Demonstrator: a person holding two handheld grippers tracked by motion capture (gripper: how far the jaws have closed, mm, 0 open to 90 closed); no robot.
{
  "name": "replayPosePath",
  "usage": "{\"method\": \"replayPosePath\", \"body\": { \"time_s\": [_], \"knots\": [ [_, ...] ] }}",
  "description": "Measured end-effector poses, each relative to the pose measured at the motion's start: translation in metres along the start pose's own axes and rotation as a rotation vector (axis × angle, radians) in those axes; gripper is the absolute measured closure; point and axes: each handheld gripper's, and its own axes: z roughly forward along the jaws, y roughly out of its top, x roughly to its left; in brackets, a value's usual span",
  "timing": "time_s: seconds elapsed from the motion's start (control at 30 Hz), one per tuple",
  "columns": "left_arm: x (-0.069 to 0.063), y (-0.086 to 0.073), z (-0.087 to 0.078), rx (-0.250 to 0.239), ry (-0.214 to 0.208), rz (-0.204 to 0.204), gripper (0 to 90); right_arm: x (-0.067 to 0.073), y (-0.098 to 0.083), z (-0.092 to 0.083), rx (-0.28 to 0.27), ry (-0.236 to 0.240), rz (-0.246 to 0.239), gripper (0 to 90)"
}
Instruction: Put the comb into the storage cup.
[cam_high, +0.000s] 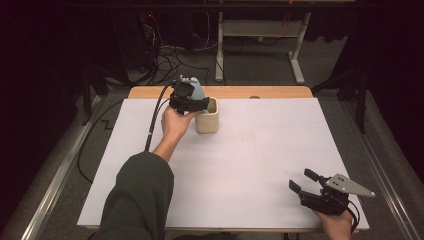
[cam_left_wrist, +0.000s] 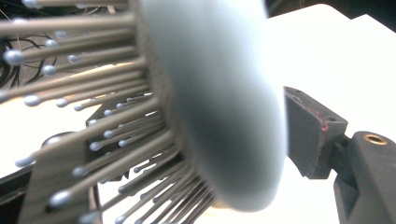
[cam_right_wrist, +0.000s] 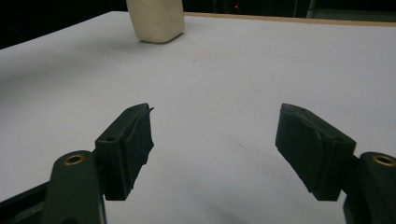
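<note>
The light, rigid hairbrush (cam_left_wrist: 219, 107) was seen between the parted jaws of the left gripper (cam_high: 192, 102), over the beige cup (cam_high: 207, 120); the smooth back looked slippery, so the handle was judged the better hold.

Hairbrush (cam_high: 196, 89) behind cup (cam_high: 207, 117)

The high view looks forward and down from above the person's side, taking in the whole white, wood-edged surface (cam_high: 260, 165) and the floor beyond. The left gripper view rides the left claw (cam_high: 197, 104) and sits very near a pale blue plastic hairbrush with ball-tipped bristles (cam_left_wrist: 219, 107), blurred by closeness. The right gripper view rides the right claw (cam_right_wrist: 215, 149), low over the surface, facing across it. It shares with the high view the cream square ceramic cup (cam_right_wrist: 156, 21), seen far off.
</note>
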Motion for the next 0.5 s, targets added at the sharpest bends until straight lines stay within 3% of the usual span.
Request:
{"method": "replayPosePath", "body": {
  "time_s": [0.5],
  "knots": [
    [0.0064, -0.0032, -0.0073, 0.004, -0.010, -0.012, 24.5, -0.0001, 0.0000, -0.0001, 0.000, 0.000, 0.001, 27.8]
  ]
}}
